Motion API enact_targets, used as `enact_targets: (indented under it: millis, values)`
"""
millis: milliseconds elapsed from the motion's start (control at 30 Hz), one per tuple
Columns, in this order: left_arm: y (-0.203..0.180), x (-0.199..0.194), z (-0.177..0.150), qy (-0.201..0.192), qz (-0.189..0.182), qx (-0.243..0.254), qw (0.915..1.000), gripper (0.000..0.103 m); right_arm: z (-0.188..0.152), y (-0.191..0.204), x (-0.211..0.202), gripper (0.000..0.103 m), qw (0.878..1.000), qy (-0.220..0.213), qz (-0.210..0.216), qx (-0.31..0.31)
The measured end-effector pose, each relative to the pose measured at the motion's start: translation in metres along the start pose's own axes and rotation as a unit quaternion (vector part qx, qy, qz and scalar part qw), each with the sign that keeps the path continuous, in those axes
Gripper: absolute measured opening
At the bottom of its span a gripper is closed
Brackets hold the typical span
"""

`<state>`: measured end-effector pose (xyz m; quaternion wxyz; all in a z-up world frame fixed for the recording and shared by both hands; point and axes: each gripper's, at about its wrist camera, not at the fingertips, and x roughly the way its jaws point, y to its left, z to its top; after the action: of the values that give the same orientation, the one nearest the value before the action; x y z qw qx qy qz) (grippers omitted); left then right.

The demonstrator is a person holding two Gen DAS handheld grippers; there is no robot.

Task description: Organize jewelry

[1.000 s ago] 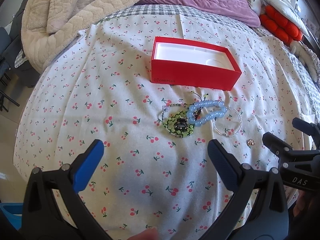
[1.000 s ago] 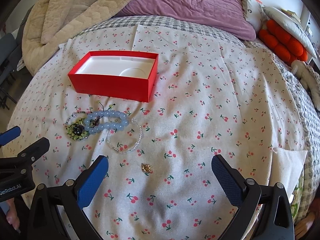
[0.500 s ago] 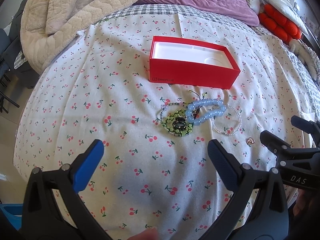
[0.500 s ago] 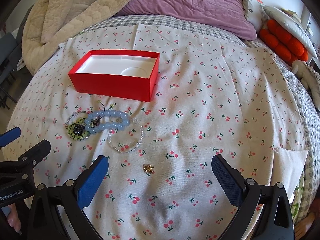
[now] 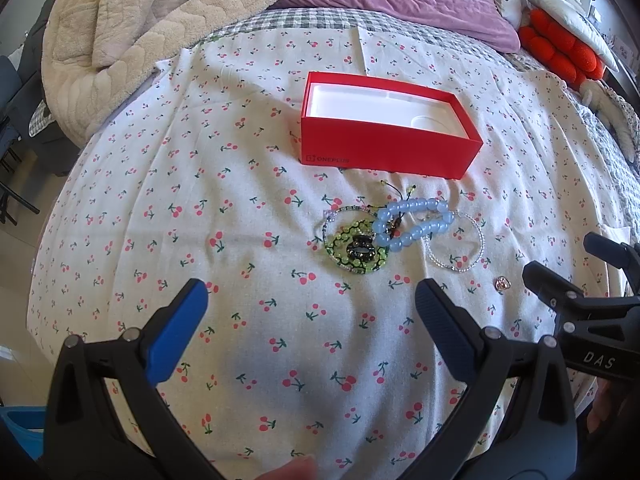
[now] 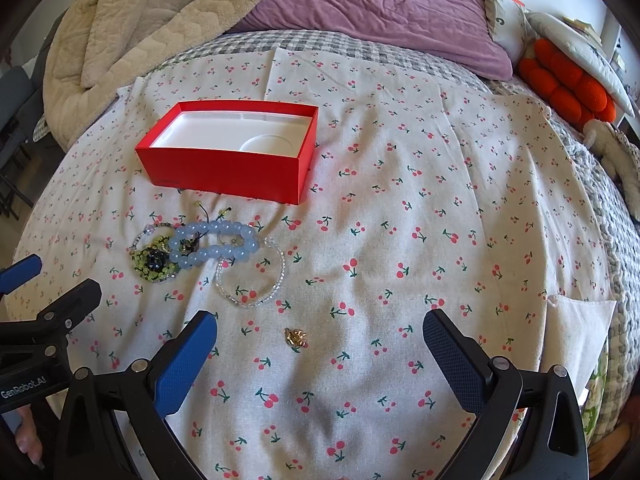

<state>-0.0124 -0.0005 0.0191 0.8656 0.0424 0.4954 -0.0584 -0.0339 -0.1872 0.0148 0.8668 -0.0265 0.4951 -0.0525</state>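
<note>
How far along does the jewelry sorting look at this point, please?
Nothing looks done yet: the red box shows only its bare white insert. Nothing is in hand either; the left gripper and right gripper are both open and hold nothing. Everything is left on the cherry-print cloth: the blue bead bracelet, the green bead piece, the clear bead bracelet and the small gold charm.

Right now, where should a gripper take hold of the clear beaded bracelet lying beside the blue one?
Probably the near arc of the clear beaded bracelet, from above with one finger inside the loop. It lies flat and open on the cloth; its far side touches the blue bracelet, while the near arc is free. The open right gripper is nearest.
</note>
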Motion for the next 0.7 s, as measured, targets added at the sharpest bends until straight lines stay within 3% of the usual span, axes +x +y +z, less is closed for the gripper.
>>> enact_targets:
  millis: [333, 467, 633, 700]
  values:
    - [0.017, 0.005, 0.009, 0.009, -0.017, -0.019, 0.9996, 0.103, 0.012, -0.009, 0.0, 0.103, 1.0, 0.004, 0.001, -0.01]
    - [0.025, 0.012, 0.019, 0.02, -0.04, 0.0, 0.999, 0.103, 0.024, -0.016, 0.009, 0.103, 0.999, 0.019, 0.007, -0.025]
    - [0.03, 0.031, 0.034, 0.056, -0.052, 0.037, 0.9964, 0.103, 0.041, -0.03, 0.028, 0.103, 0.996, 0.061, 0.07, 0.012]
    - [0.036, 0.038, 0.041, 0.046, -0.051, 0.042, 0.9967, 0.101, 0.045, -0.029, 0.037, 0.103, 0.993, 0.076, 0.095, 0.011]
